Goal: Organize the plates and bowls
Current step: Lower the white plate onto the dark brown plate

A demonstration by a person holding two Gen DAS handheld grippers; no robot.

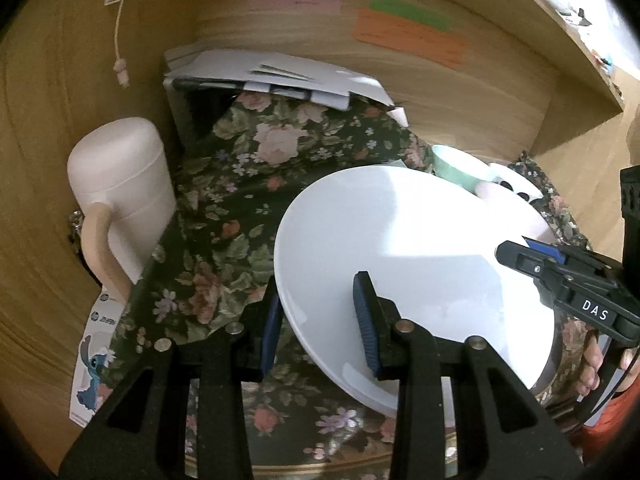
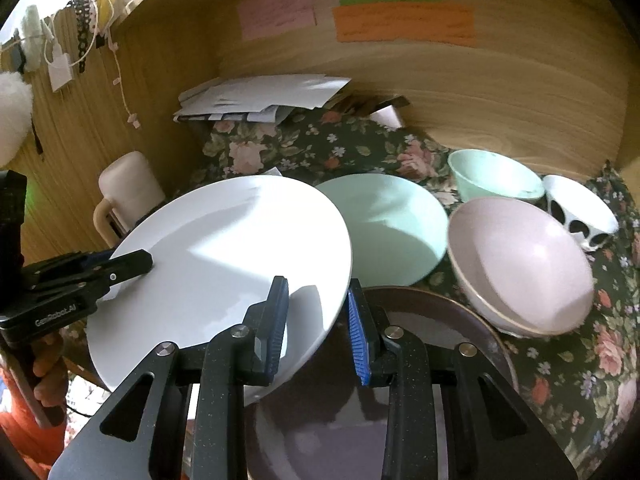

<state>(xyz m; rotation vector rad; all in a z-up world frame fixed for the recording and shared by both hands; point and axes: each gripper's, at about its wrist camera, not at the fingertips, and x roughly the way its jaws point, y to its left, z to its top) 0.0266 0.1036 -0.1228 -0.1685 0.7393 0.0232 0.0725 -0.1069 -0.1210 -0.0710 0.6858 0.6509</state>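
A large white plate [image 1: 400, 232] [image 2: 224, 248] hangs tilted above the floral cloth, held from two sides. My left gripper [image 1: 320, 320] is shut on its near rim, one blue pad above the plate and one below. My right gripper [image 2: 318, 324] is shut on the opposite rim in the same way. Each gripper shows in the other's view: the right gripper [image 1: 516, 250] at the plate's right edge, the left gripper [image 2: 132, 264] at its left edge. Below the right gripper lies a dark brown plate [image 2: 460, 320].
On the cloth lie a mint plate [image 2: 392, 228], a pink bowl [image 2: 520, 264], a mint bowl [image 2: 496, 176] and a white cup with black spots [image 2: 580, 212]. A white jug [image 1: 124, 192] stands at the left. A stack of papers [image 1: 280, 76] lies against the wooden back wall.
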